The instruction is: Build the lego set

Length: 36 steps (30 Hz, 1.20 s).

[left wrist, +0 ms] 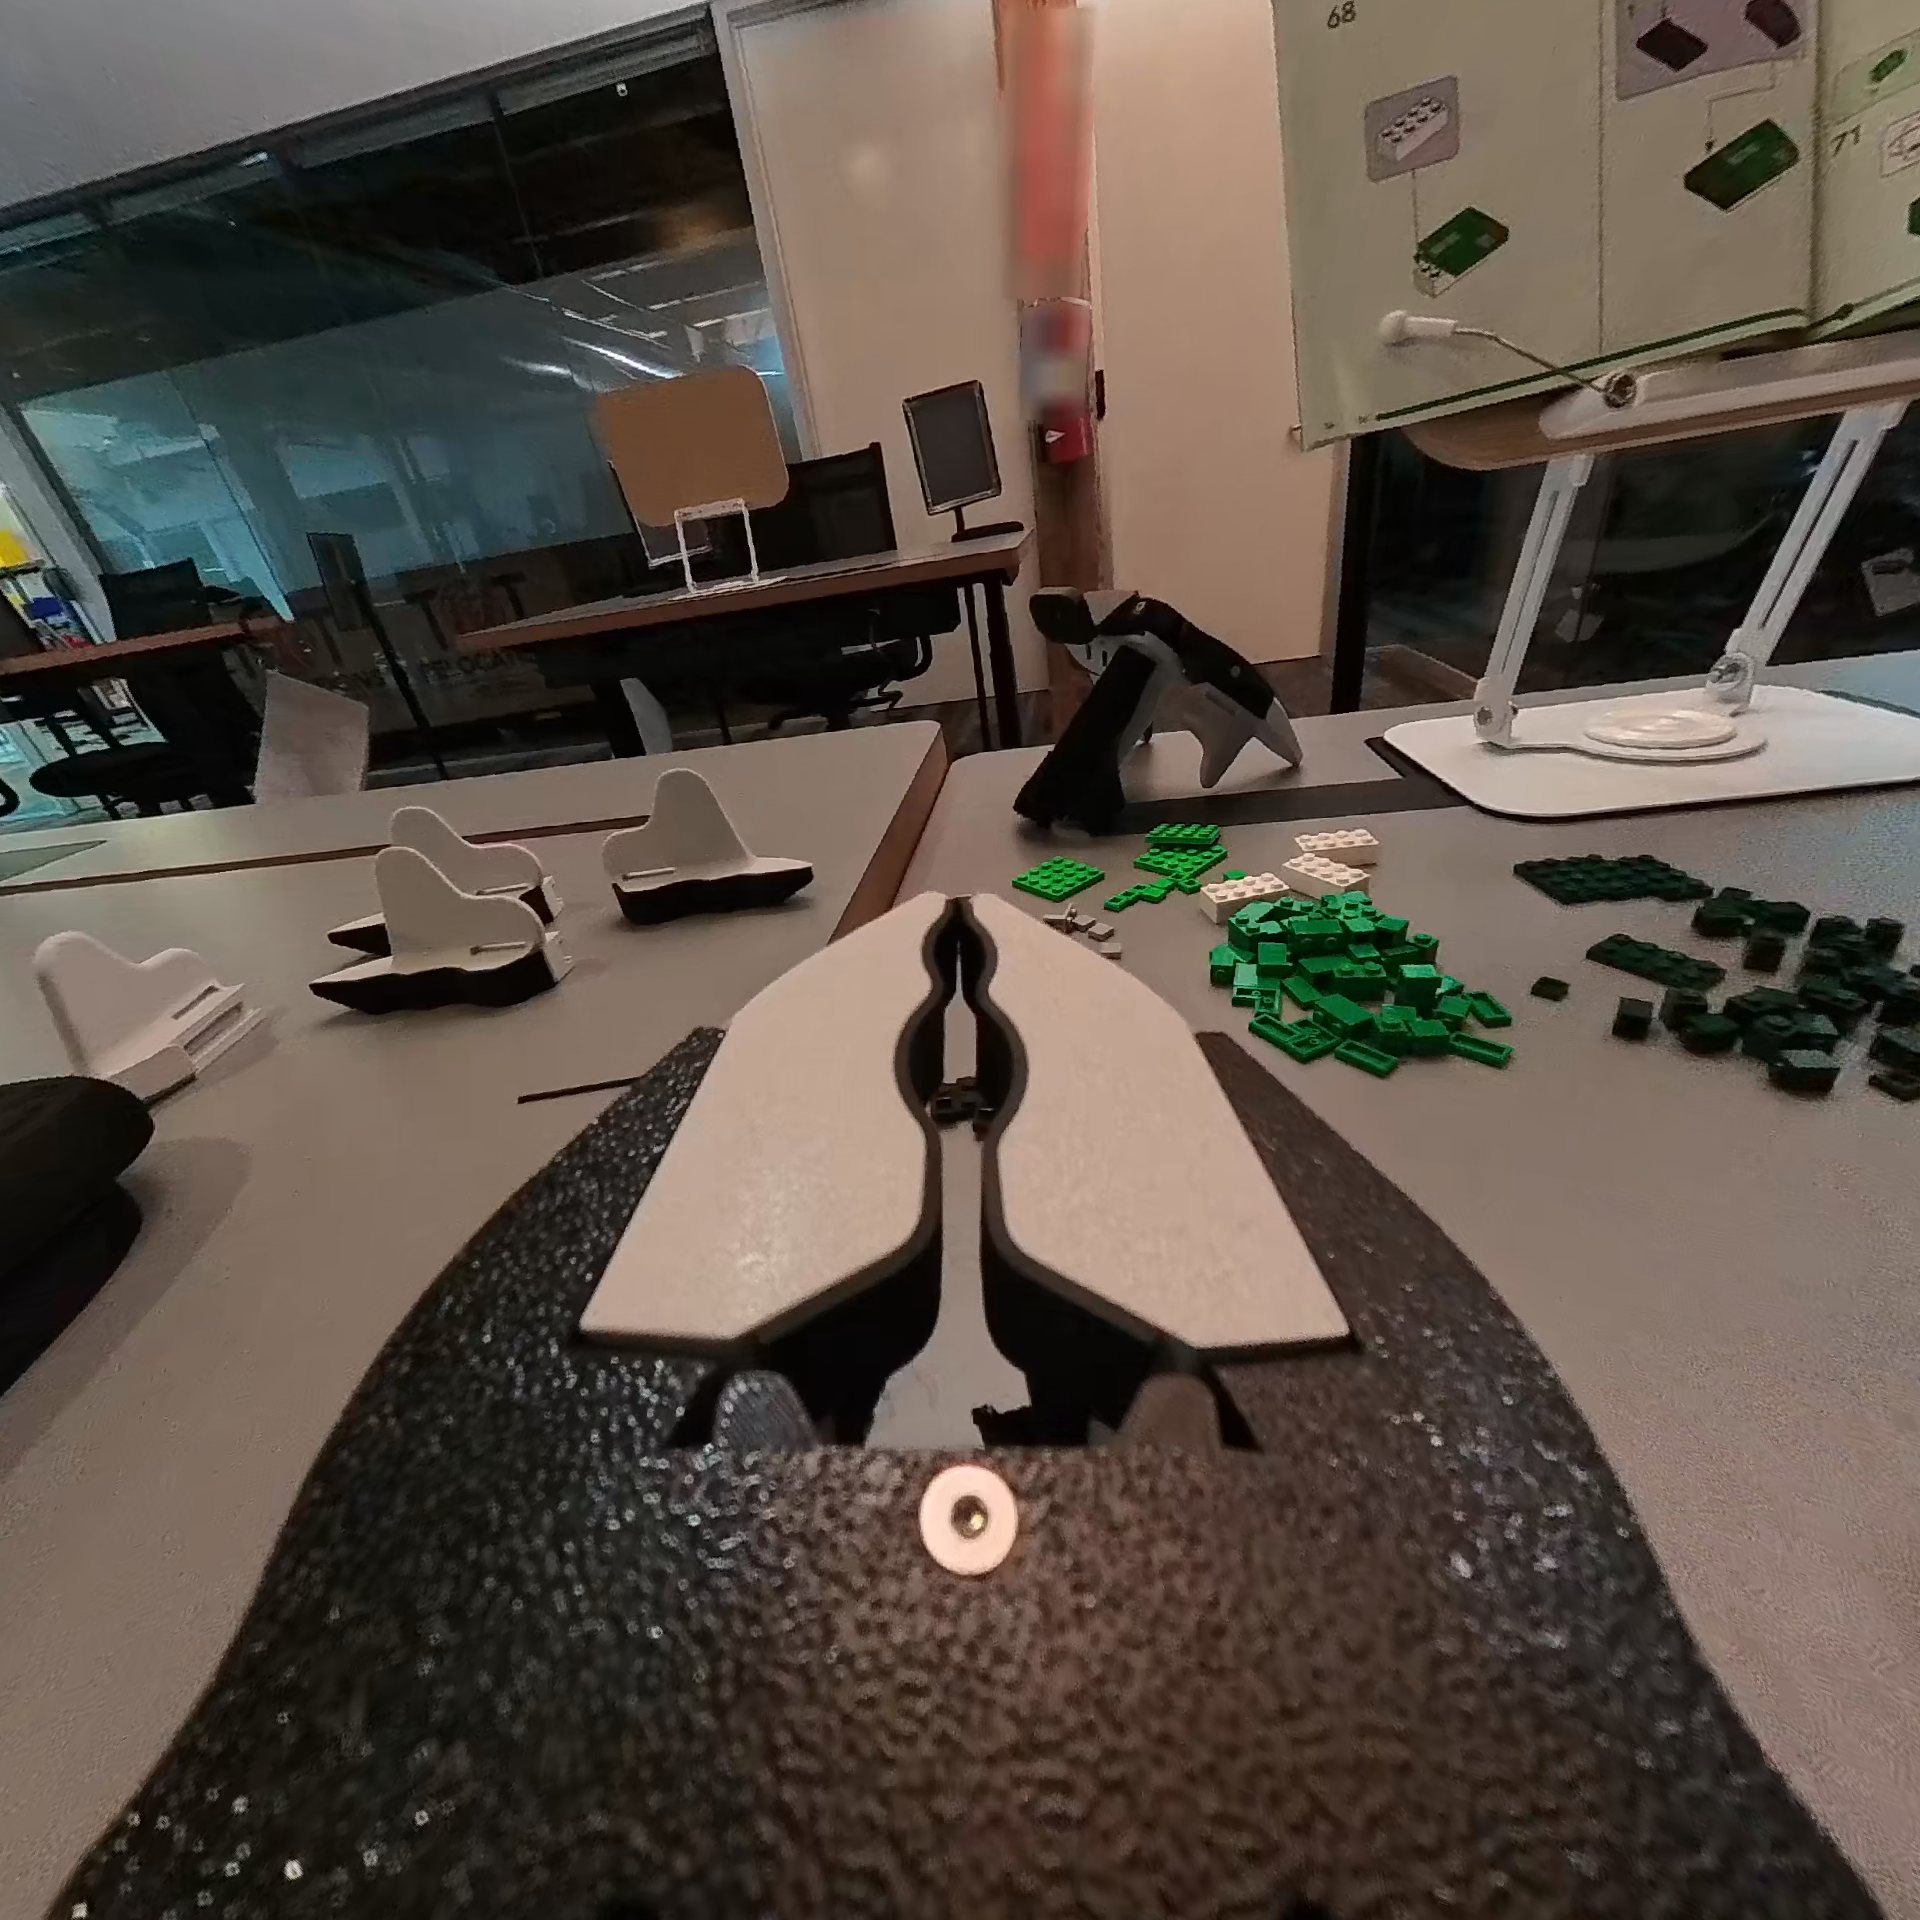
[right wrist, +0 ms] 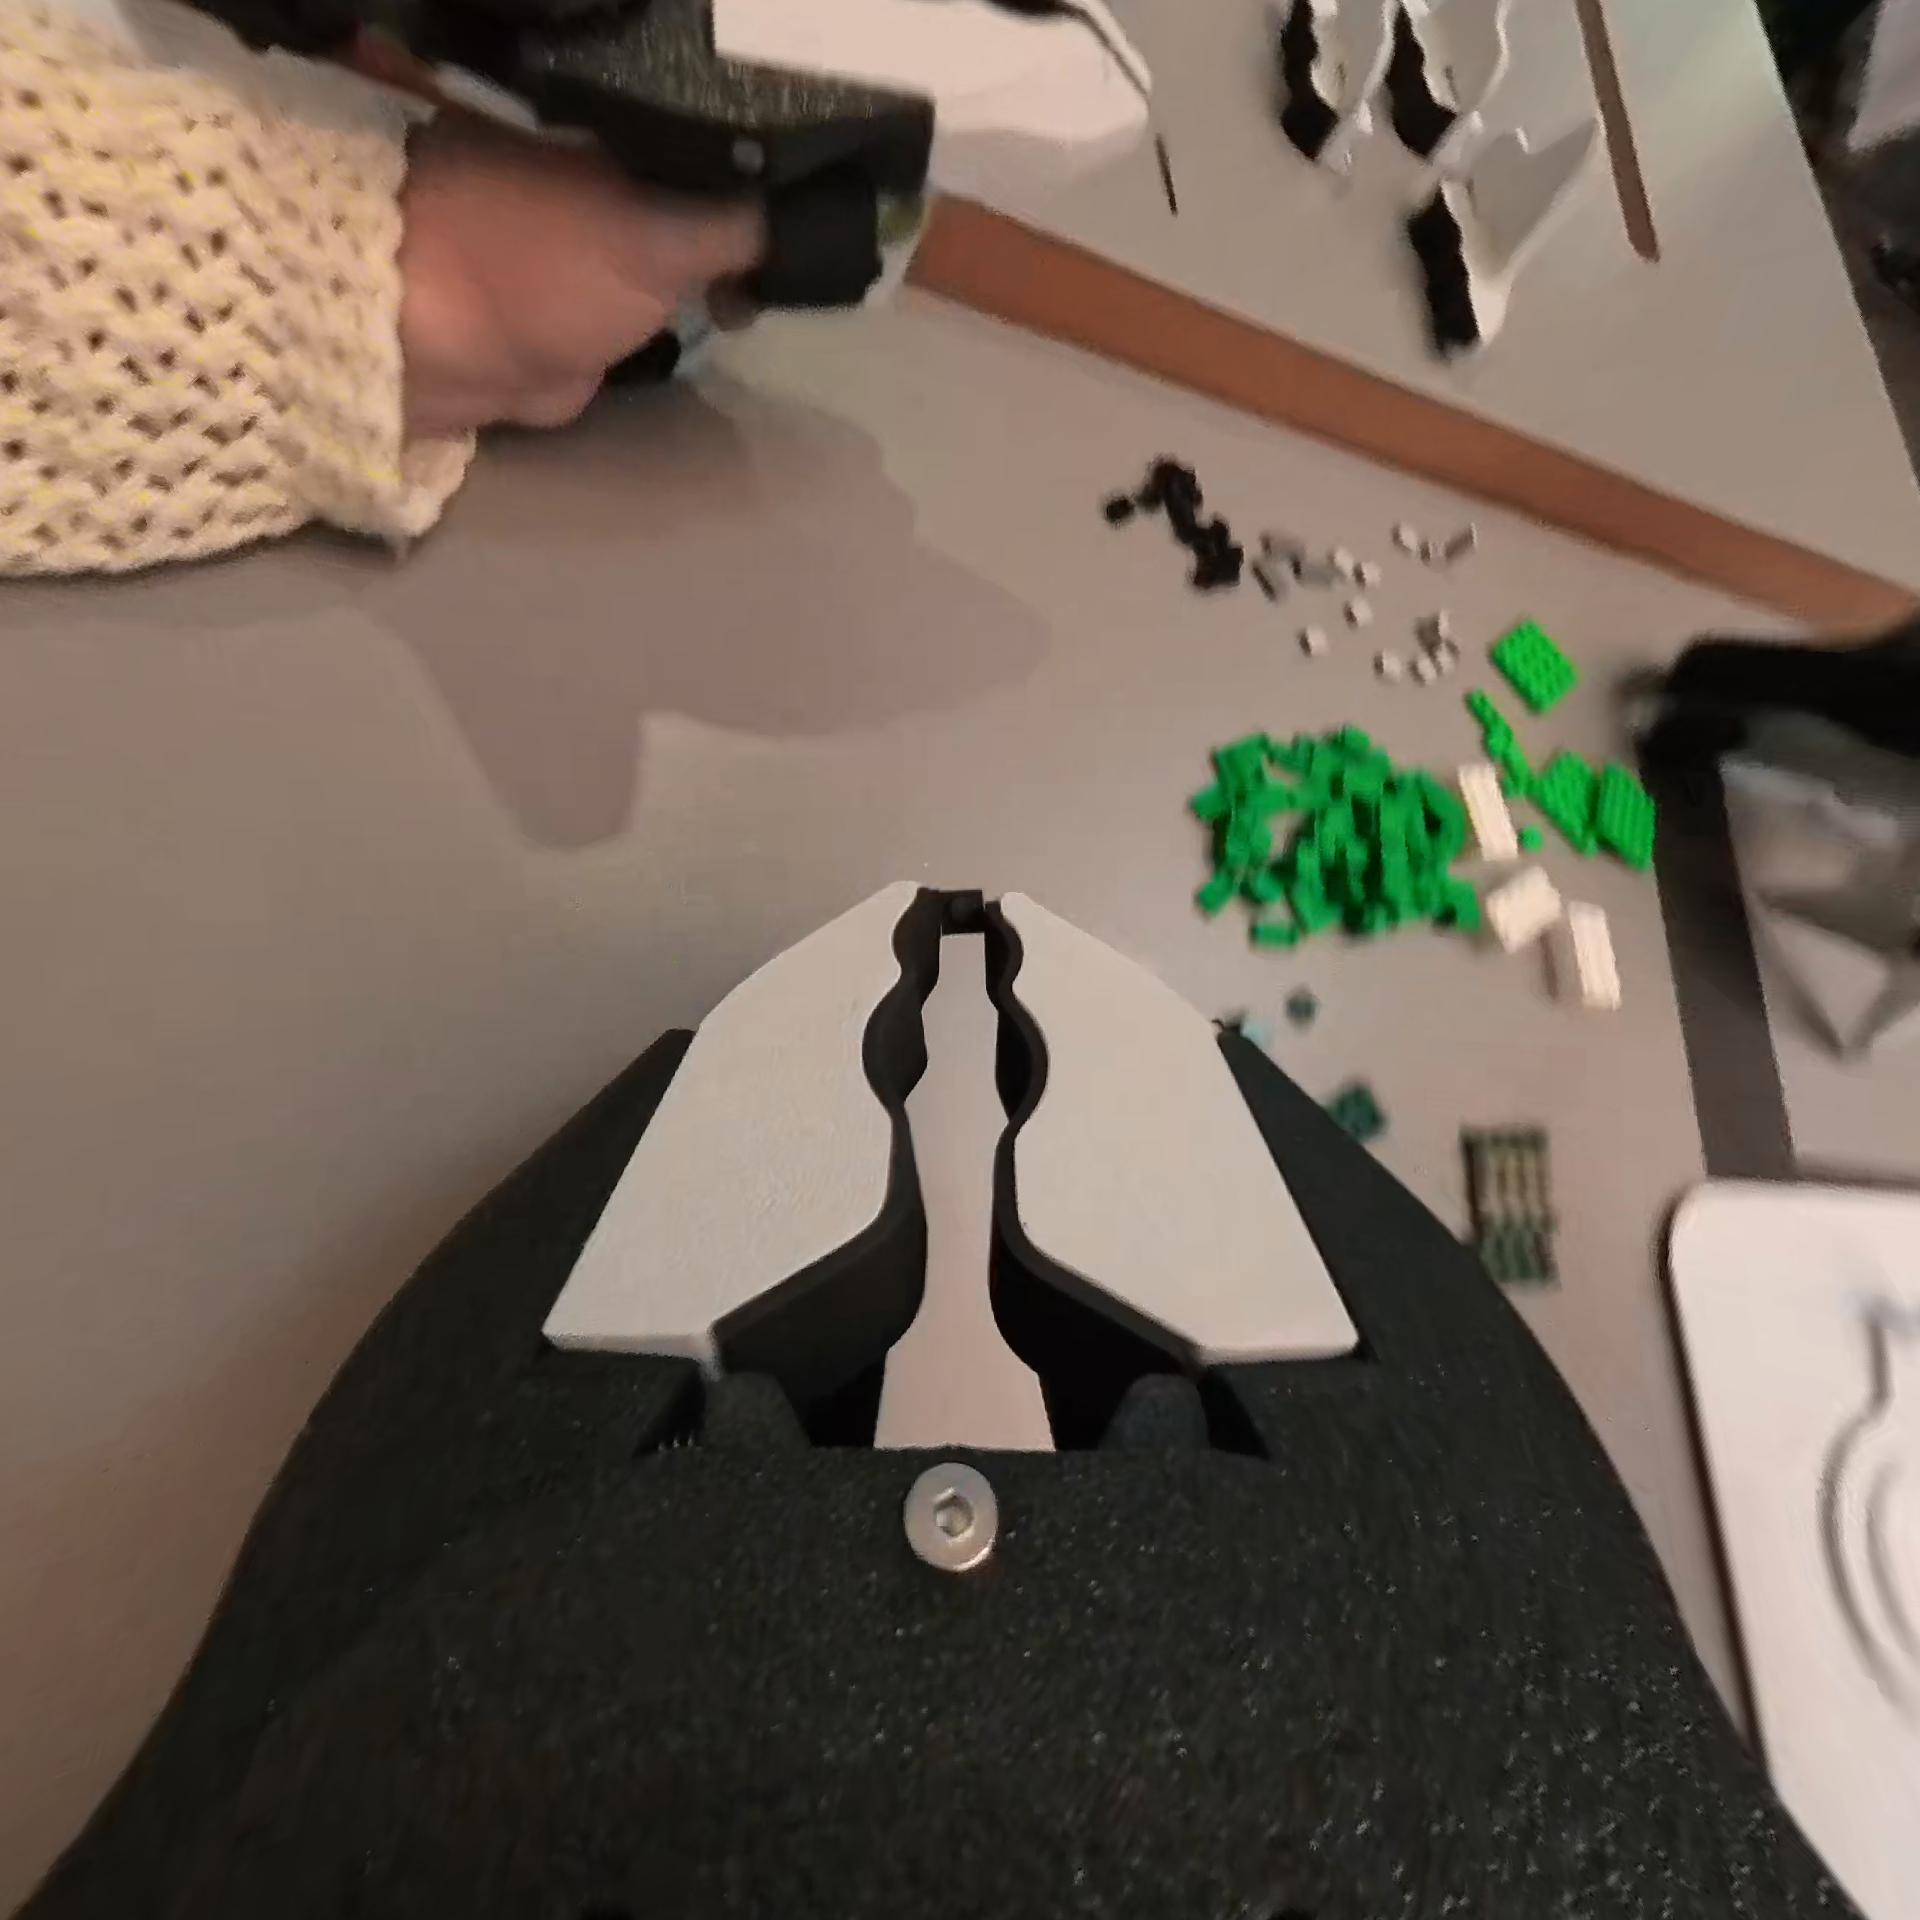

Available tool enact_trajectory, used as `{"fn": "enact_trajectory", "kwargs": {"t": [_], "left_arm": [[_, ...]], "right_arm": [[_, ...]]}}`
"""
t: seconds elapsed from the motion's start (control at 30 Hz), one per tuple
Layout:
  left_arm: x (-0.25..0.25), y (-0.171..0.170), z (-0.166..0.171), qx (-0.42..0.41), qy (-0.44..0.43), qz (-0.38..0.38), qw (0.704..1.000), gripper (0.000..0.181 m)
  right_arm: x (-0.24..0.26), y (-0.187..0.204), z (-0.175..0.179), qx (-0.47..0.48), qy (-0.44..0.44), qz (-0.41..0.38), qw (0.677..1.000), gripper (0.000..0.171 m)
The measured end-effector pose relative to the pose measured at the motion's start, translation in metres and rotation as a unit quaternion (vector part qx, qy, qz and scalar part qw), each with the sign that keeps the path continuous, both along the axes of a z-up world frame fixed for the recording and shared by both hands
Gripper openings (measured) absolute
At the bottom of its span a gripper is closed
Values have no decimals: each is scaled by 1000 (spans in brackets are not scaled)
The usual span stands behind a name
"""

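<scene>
My left gripper (left wrist: 961,912) is low over the grey table (left wrist: 1558,1299) with its tips together. Small black pieces (left wrist: 961,1101) show through the gap behind the tips; I cannot tell if they are held or on the table. My right gripper (right wrist: 961,906) is shut on a small black lego piece (right wrist: 964,910) at its tips, above the table. A heap of bright green pieces (left wrist: 1351,987) lies ahead to the right and also shows in the right wrist view (right wrist: 1340,852). White bricks (left wrist: 1299,873), green plates (left wrist: 1060,878) and dark green pieces (left wrist: 1766,966) lie around it.
An instruction booklet (left wrist: 1558,187) stands on a white stand (left wrist: 1662,727) at the back right. A spare gripper (left wrist: 1143,707) lies behind the bricks. White holders (left wrist: 457,925) stand to the left. A hand in a cream knit sleeve (right wrist: 187,312) holds the left gripper (right wrist: 821,239). One gripper's finger ends stand about 20 cm off the other's.
</scene>
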<state>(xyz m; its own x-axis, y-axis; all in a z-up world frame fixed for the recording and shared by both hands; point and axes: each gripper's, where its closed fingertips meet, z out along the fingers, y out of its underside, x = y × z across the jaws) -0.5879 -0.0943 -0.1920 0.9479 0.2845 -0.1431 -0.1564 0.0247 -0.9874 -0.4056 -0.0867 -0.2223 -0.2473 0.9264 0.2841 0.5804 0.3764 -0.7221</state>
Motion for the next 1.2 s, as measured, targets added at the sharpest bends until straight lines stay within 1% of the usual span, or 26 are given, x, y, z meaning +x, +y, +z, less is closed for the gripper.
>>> {"fn": "enact_trajectory", "kwargs": {"t": [0.13,0.23,0.3,0.4,0.53,0.7,1.2], "left_arm": [[2,0,0,-2,4,-2,1000,0],[3,-1,0,-3,8,-3,1000,0],[4,-1,0,-4,11,-3,1000,0],[4,0,-1,-6,13,-4,1000,0],[5,0,-1,-9,18,-5,1000,0],[7,1,-2,-12,22,-7,1000,0],[7,0,-2,-13,20,-9,1000,0]], "right_arm": [[81,5,-5,-11,-15,-96,995,8],[134,3,-17,-29,-28,-160,986,8],[161,0,-27,-37,-28,-192,980,8],[186,-7,-44,-59,-33,-221,973,8],[194,-19,-57,-73,-39,-222,971,8],[187,-29,-64,-68,-39,-206,975,8],[172,-31,-70,-74,-30,-203,976,8]]}}
